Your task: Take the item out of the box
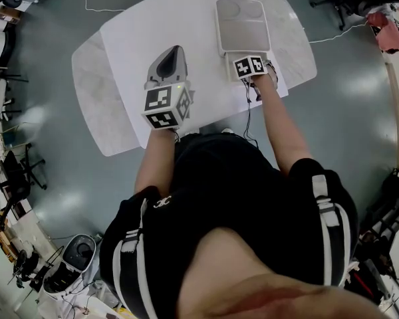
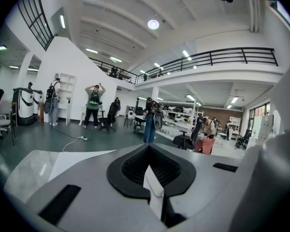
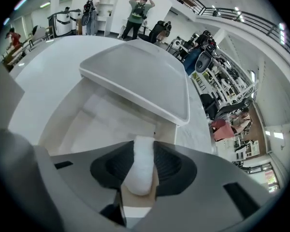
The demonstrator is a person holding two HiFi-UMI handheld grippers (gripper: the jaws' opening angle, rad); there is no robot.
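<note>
- One white fluffy item [image 3: 137,161] is clamped in the right gripper [image 3: 140,178] over the open box [image 3: 67,111].
- The left gripper [image 2: 153,180] is held closed, empty, above the white table [image 1: 130,38].

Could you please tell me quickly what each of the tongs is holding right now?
Left tongs: closed, nothing in them.
Right tongs: closed on a white fluffy roll, above the open box.

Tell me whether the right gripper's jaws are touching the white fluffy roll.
Touching. The right gripper view shows the white fluffy roll wedged in the right gripper, with both jaws pressed against its sides.
</note>
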